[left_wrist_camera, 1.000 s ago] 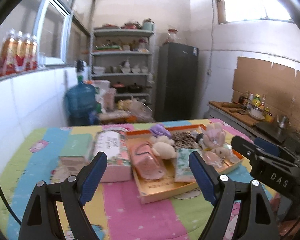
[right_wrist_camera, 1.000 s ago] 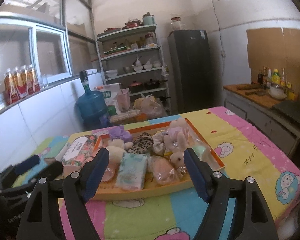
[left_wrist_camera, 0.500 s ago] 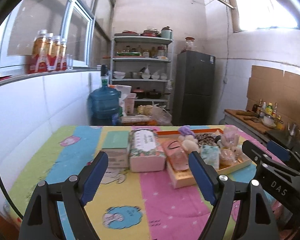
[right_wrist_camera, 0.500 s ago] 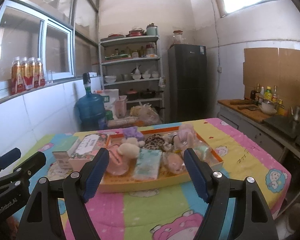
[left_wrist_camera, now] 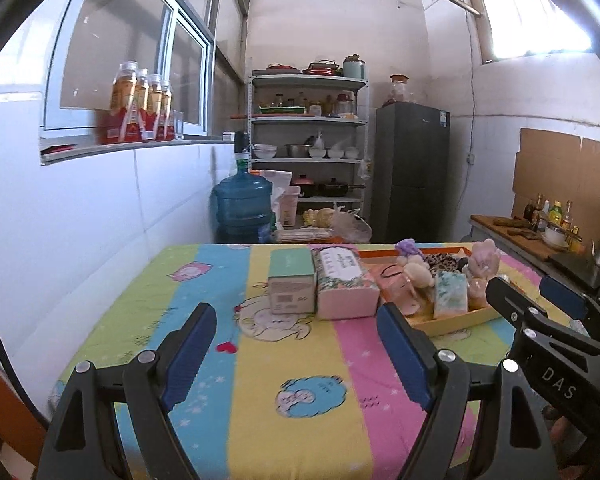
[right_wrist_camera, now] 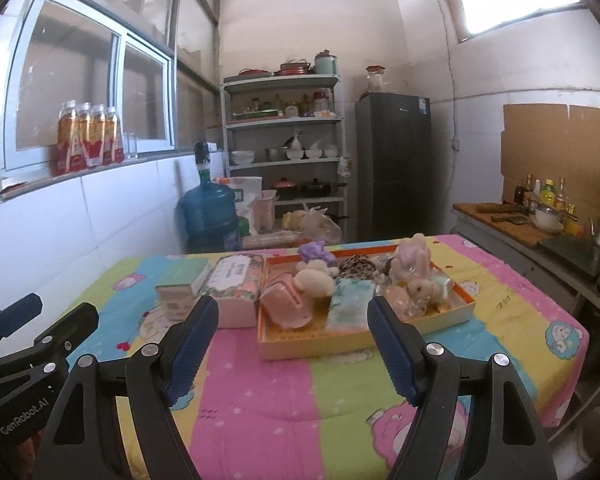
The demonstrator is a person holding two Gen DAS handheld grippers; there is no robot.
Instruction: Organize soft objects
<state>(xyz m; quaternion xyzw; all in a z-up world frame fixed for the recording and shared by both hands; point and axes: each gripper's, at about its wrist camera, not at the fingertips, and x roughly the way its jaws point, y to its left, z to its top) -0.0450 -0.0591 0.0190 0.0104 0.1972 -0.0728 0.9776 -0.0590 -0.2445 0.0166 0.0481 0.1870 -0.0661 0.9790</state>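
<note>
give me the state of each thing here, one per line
left hand-held gripper: open, empty
right hand-held gripper: open, empty
orange tray: full of soft items
floral tissue pack: flat on table, beside tray
green box: closed
water jug: capped, upright

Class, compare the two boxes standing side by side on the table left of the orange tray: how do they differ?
The green-topped box is plain mint on top with a beige front; the floral box has a flowered top with a white label and a pink front. The floral box looks wider and longer. The floral box sits against the orange tray; the green-topped box stands farther from it. Both rest flat, untouched.
</note>
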